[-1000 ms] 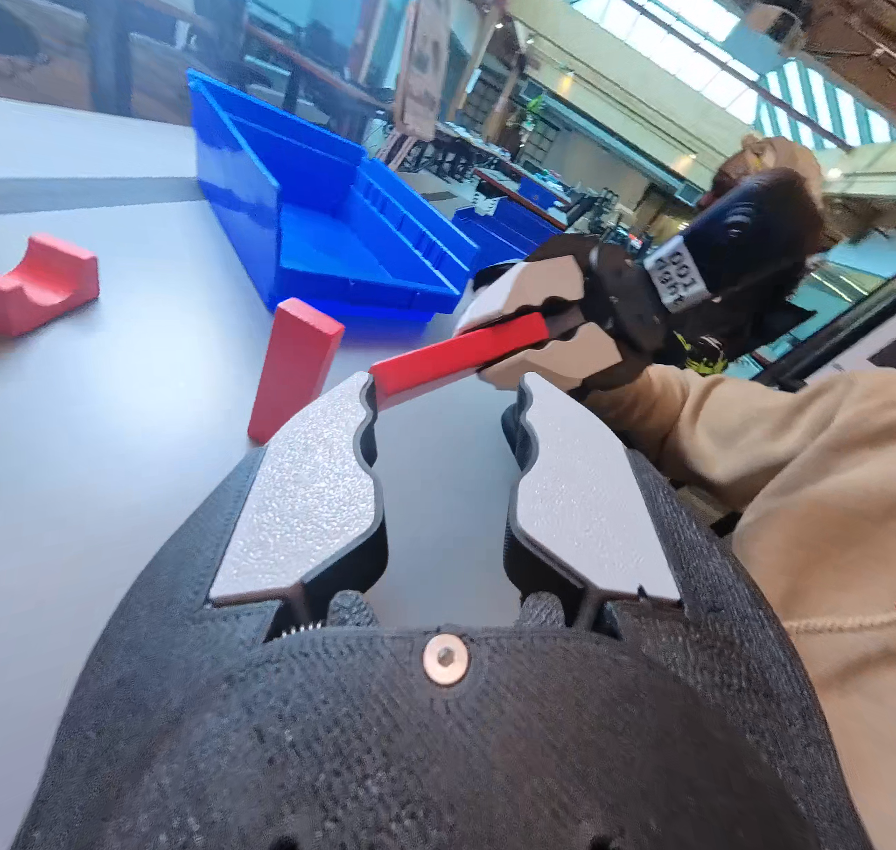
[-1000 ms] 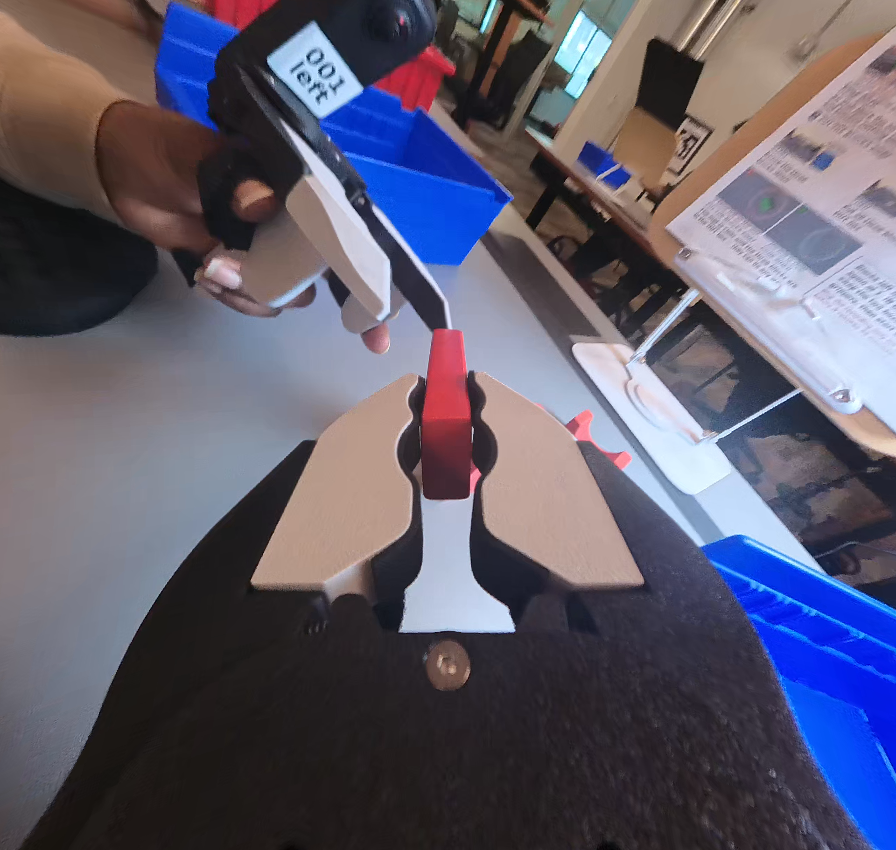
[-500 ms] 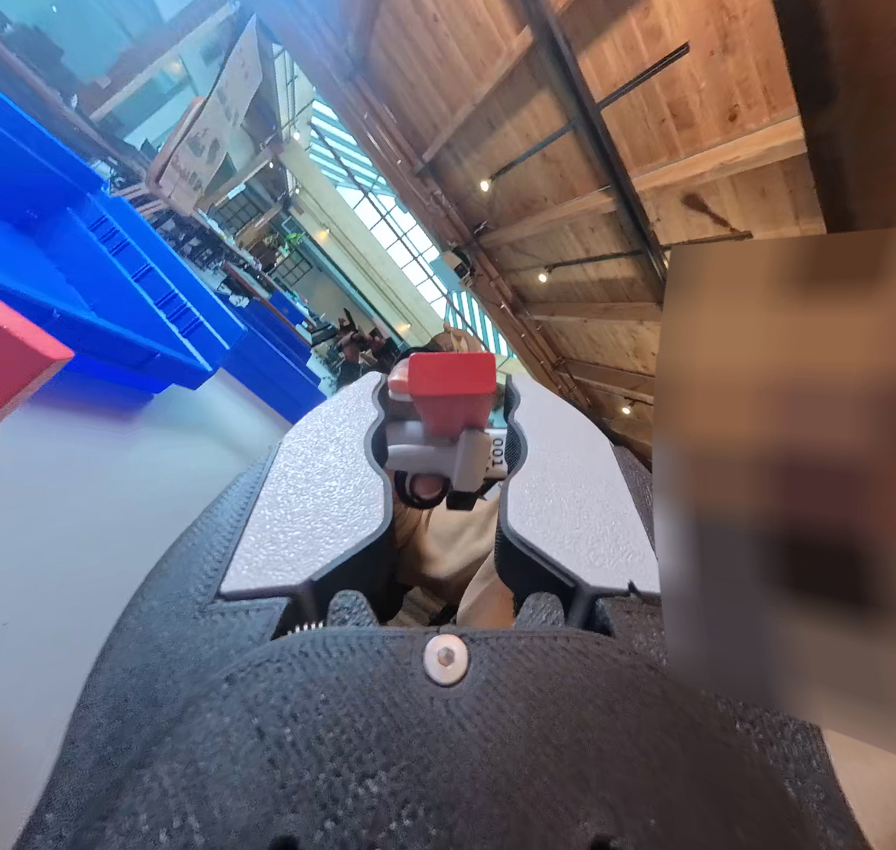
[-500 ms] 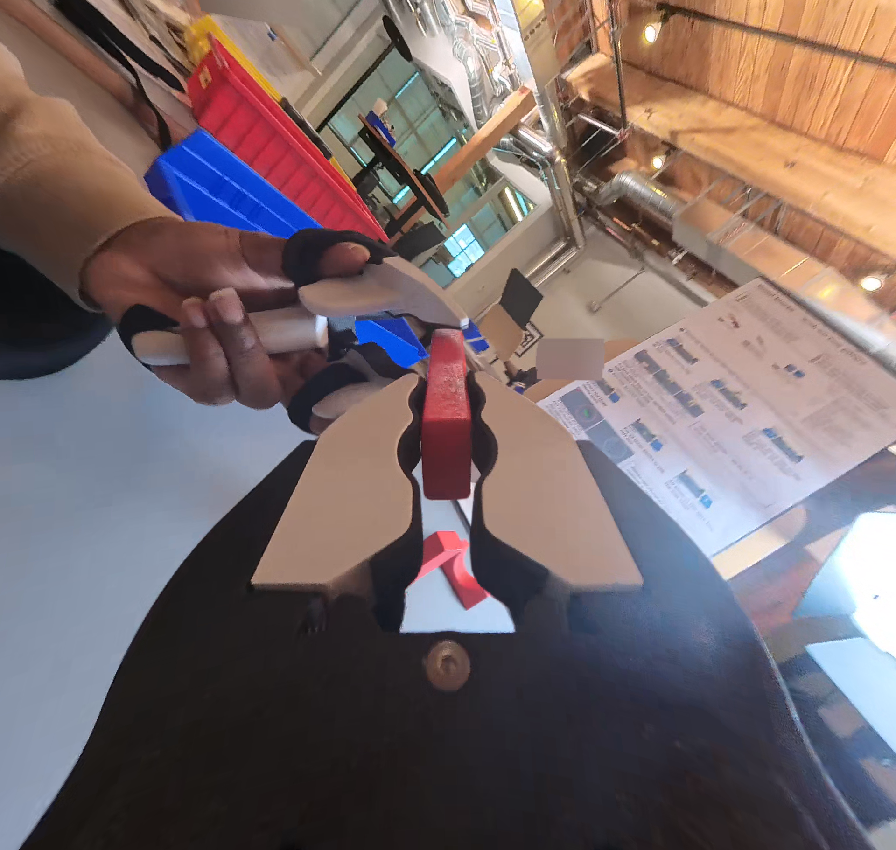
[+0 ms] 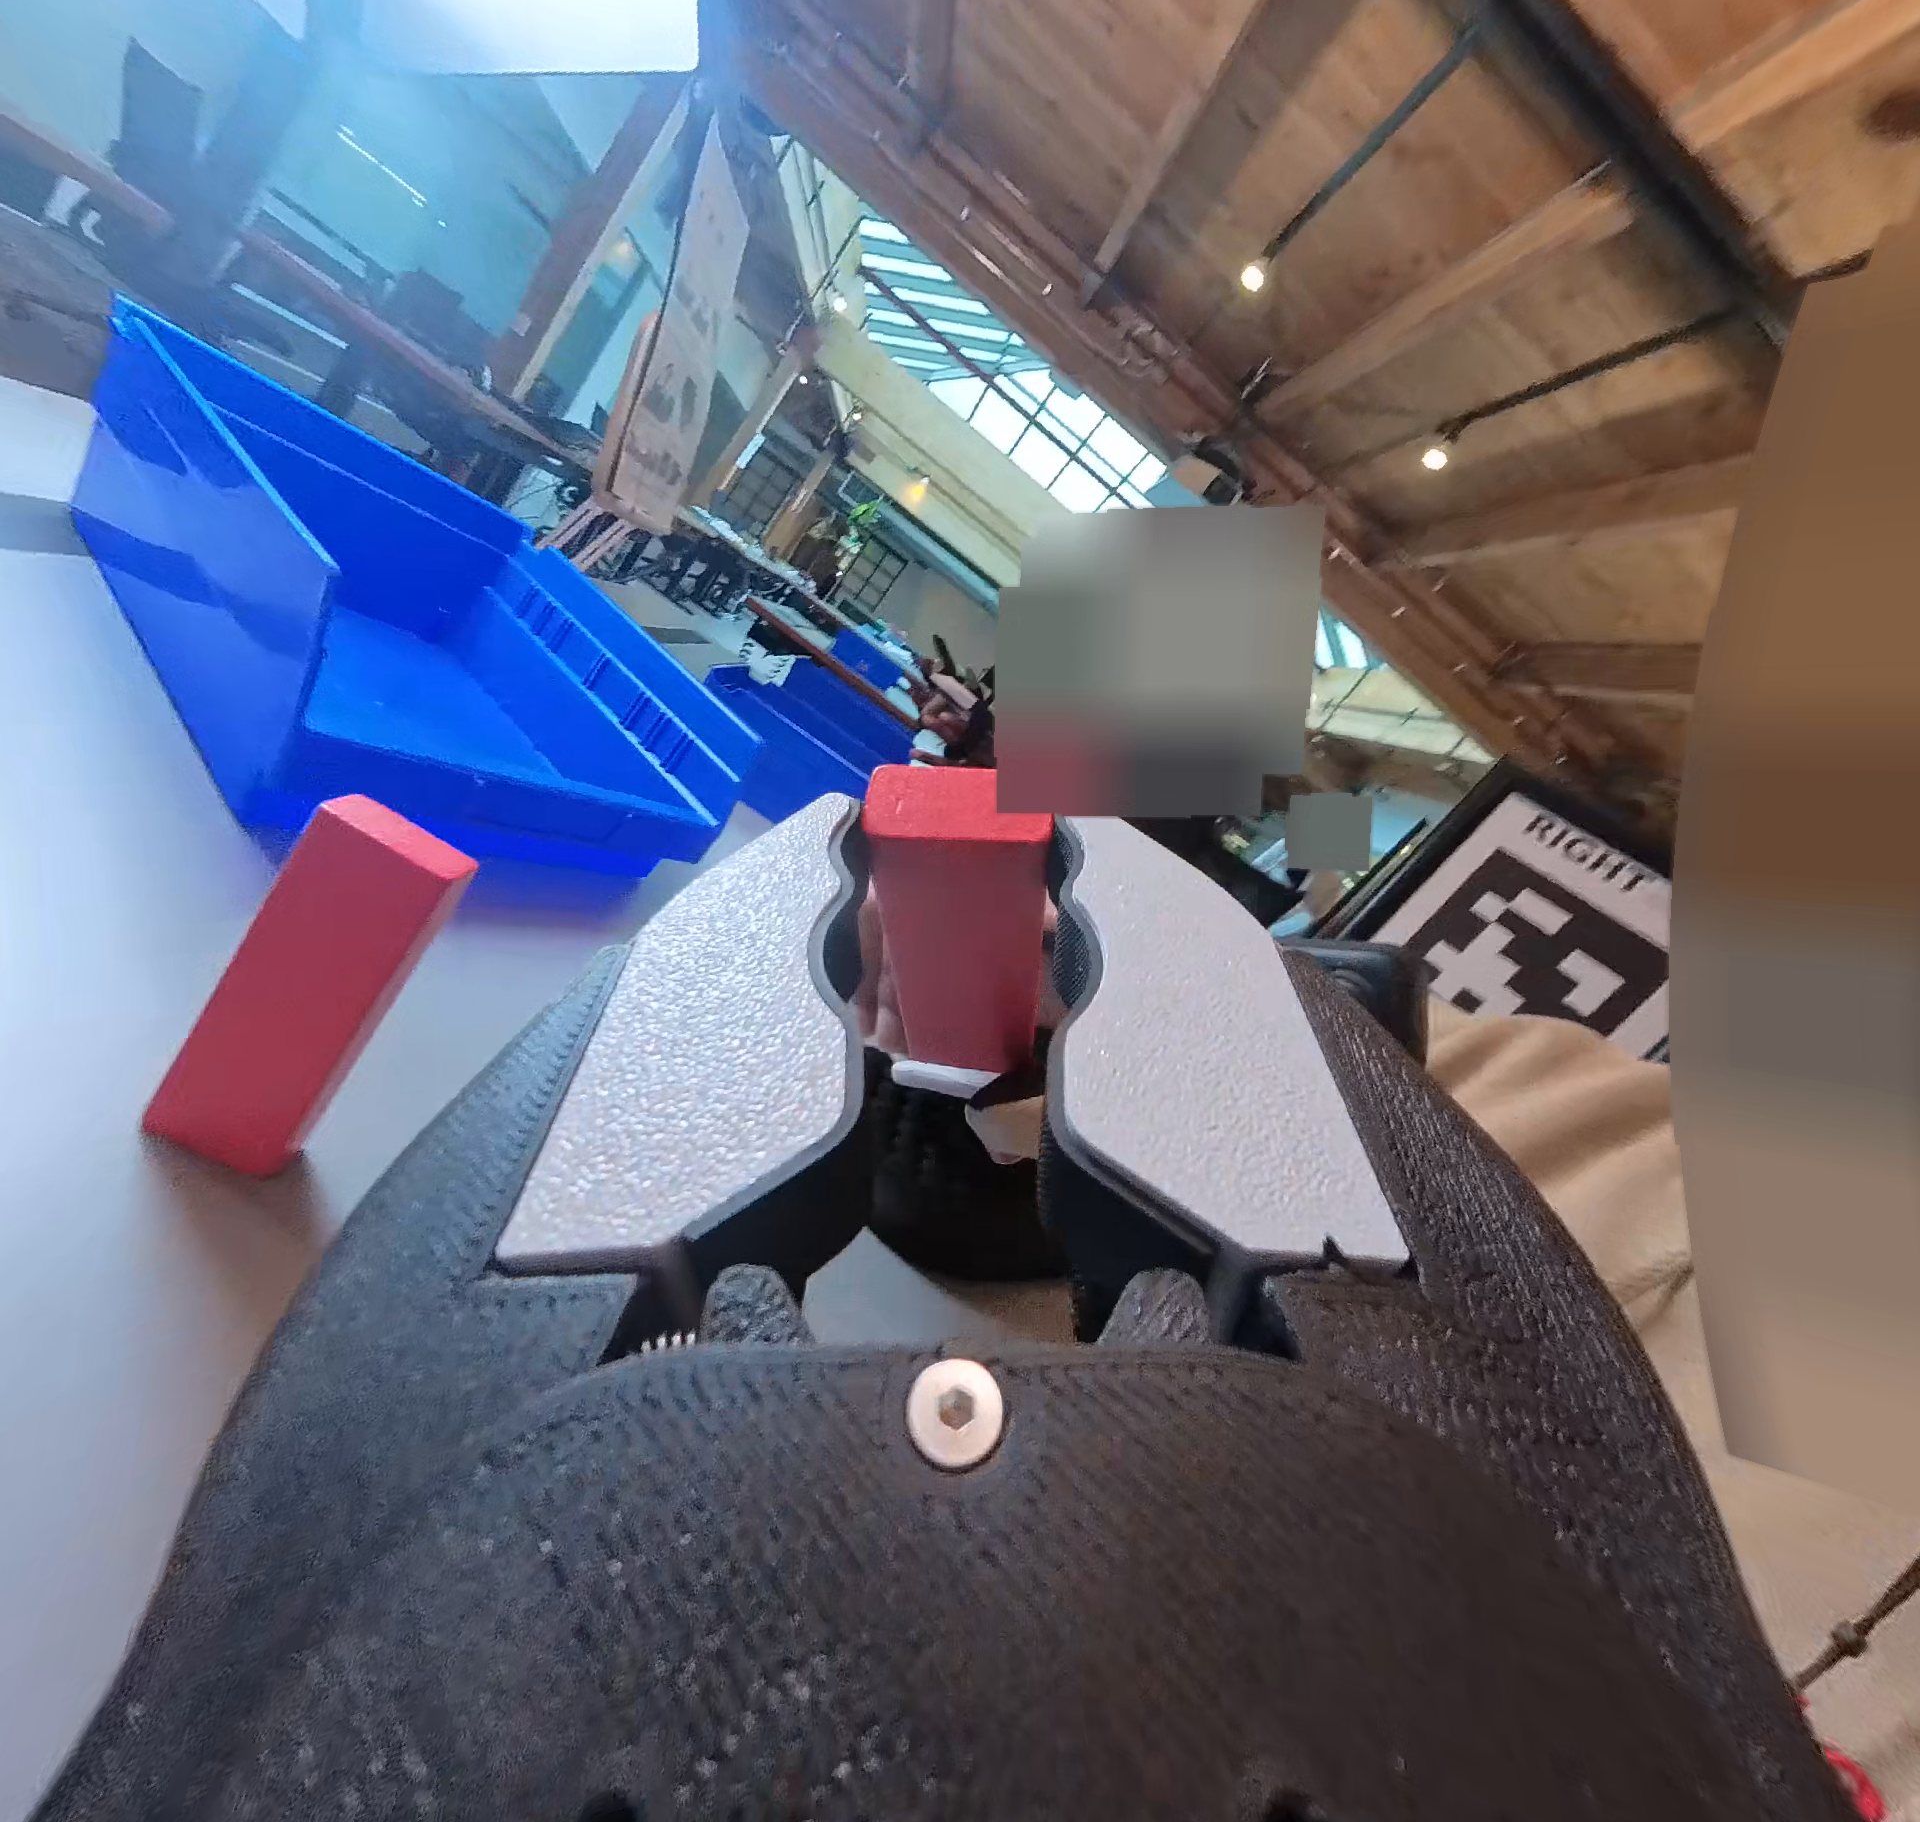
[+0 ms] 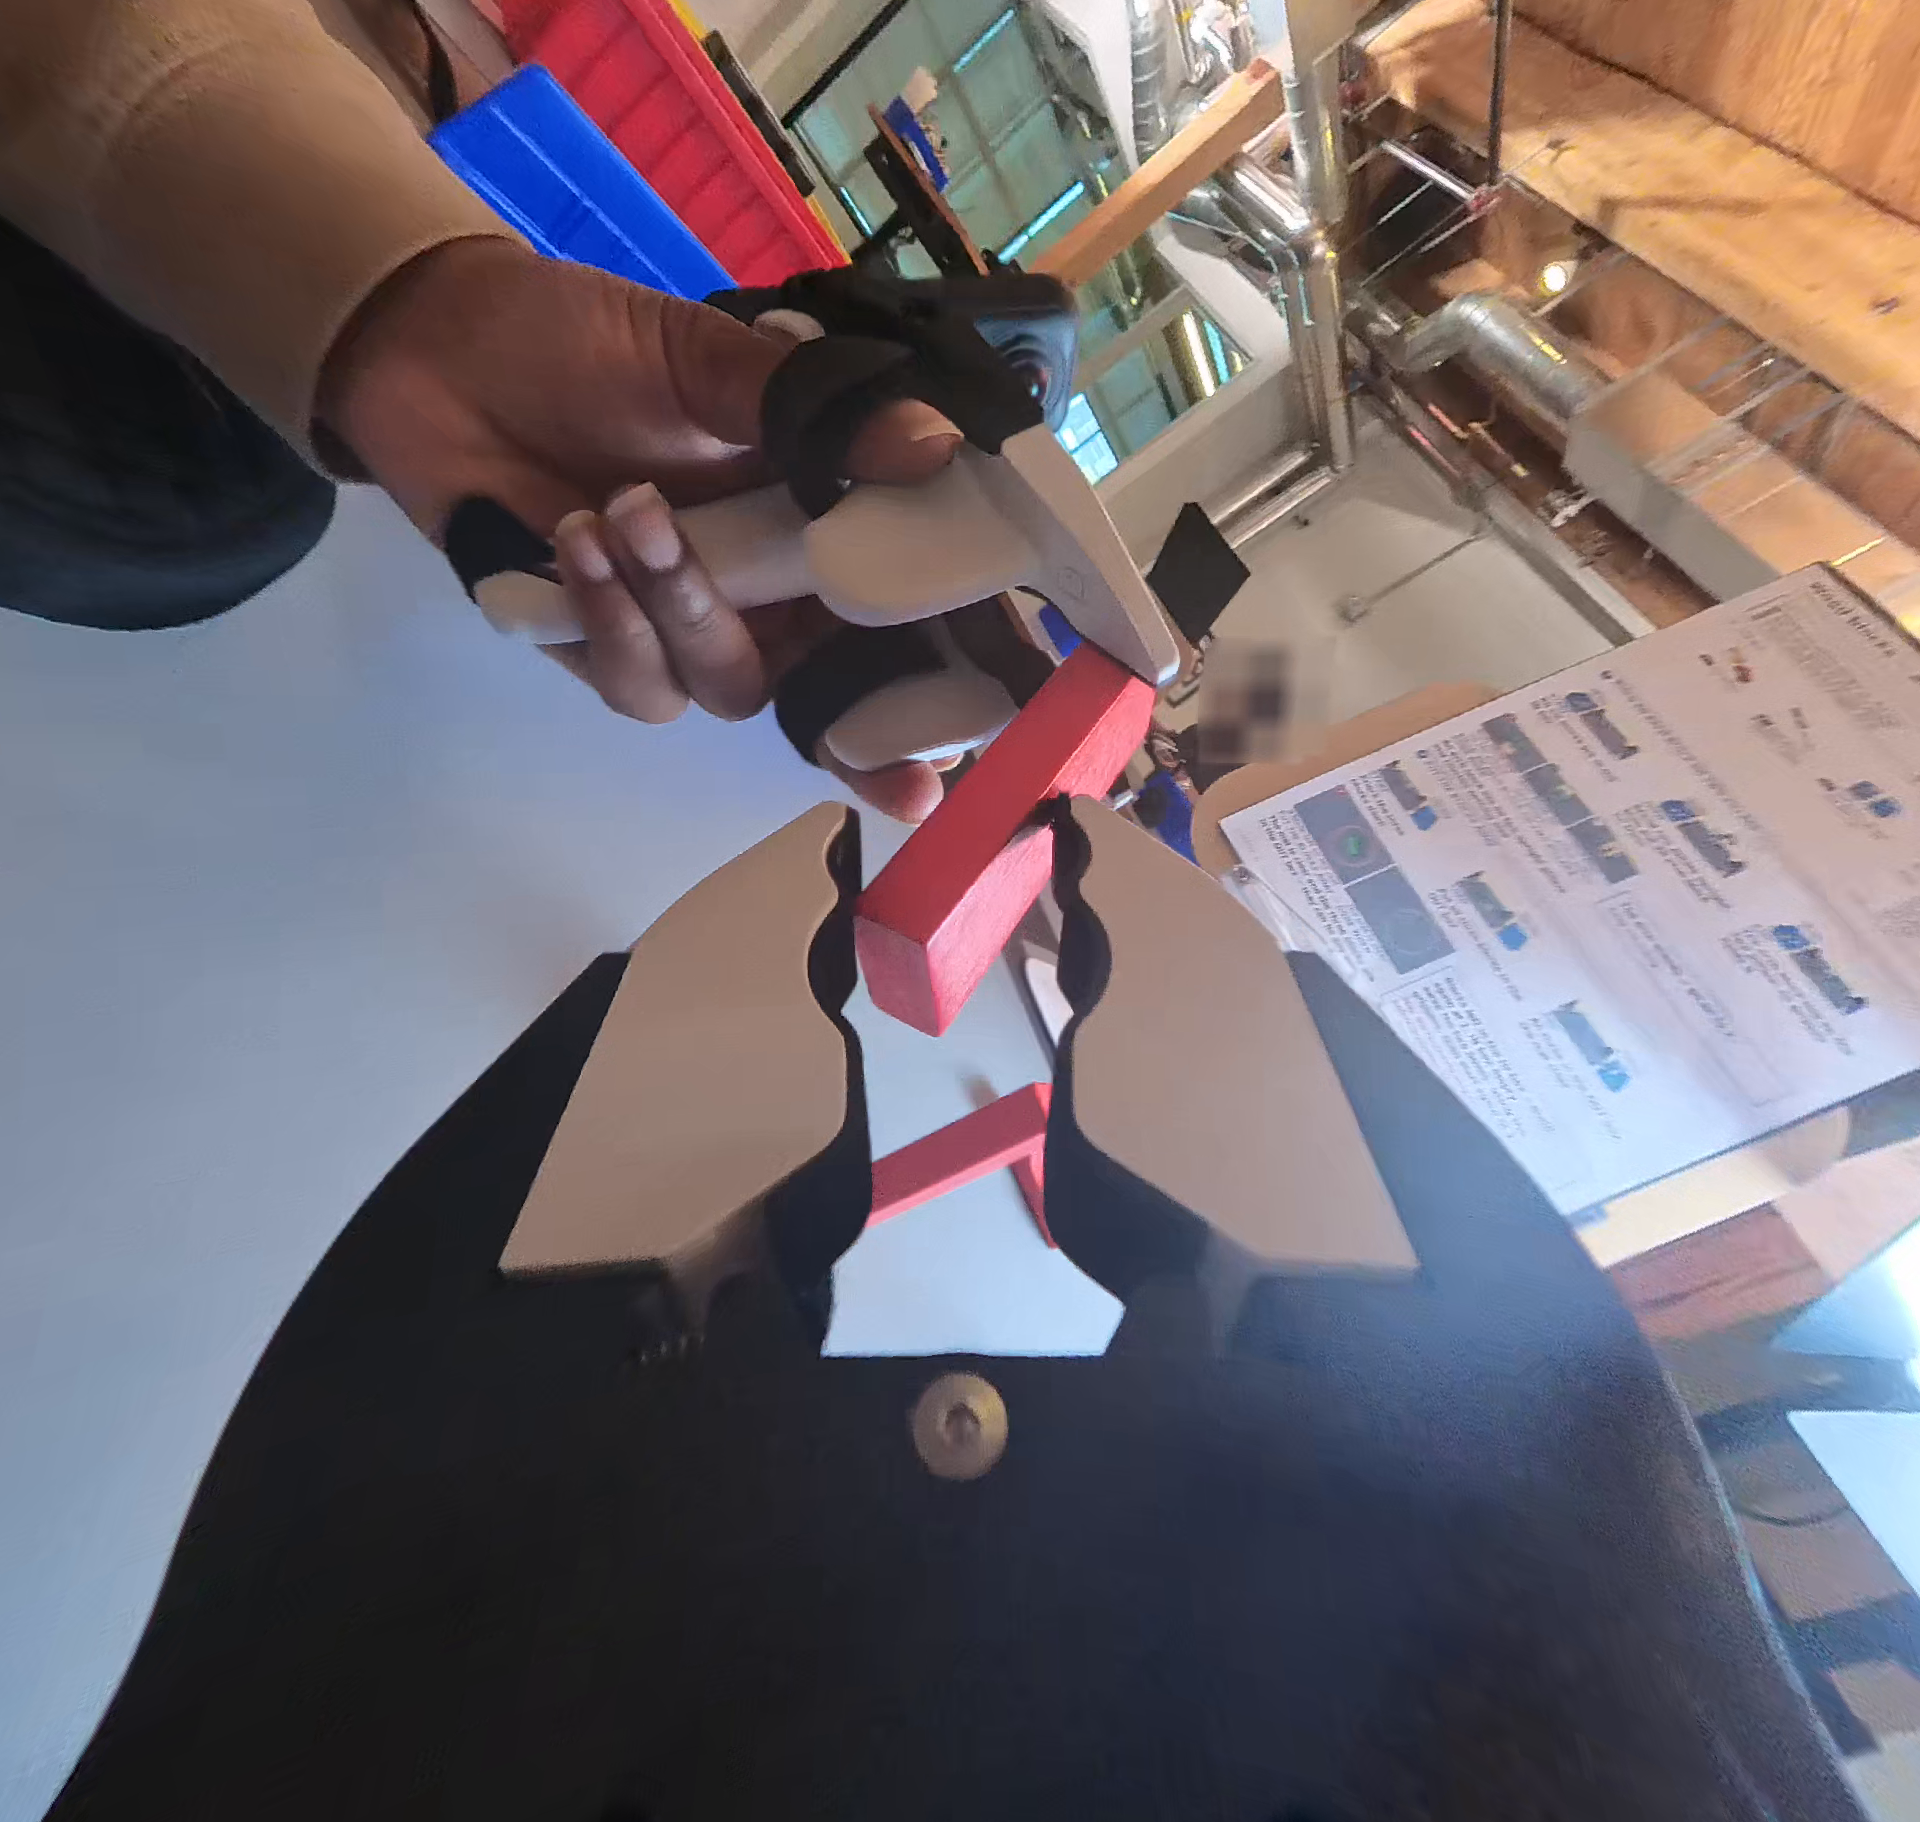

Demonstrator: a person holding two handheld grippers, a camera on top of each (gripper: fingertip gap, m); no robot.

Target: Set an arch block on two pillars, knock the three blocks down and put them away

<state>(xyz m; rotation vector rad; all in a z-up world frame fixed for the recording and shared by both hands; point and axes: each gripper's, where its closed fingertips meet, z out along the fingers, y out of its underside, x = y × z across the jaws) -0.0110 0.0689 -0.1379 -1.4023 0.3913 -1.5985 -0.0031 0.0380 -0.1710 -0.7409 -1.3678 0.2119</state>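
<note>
Handoff just made. A second ago my right gripper (image 6: 956, 837) pinched the red pillar block (image 6: 997, 853) upright between its pads; now its jaws are spread — the block lies slanted in the gap, one edge touching the right pad, no longer squeezed. My left gripper (image 5: 956, 837) has closed on the far end of that block; in the left wrist view the pillar (image 5: 951, 925) sits clamped between both pads, end face toward the ceiling. I judge the block has passed from right to left, likely to turn it for standing.

Pose: both grippers are raised off the grey table (image 5: 94, 941) and tipped upward, nose to nose. The left hand (image 6: 582, 484) wraps the left tool's handle, wrist cocked, beige sleeve behind.

Farther out — the second red pillar (image 5: 301, 983) stands leaning-looking on the table, apart from everything, with the blue bin (image 5: 218, 567) just beyond it. Below the right jaws, part of a red block (image 6: 961, 1149) lies on the table; probably the arch, but I cannot tell. Nothing stacked yet.
</note>
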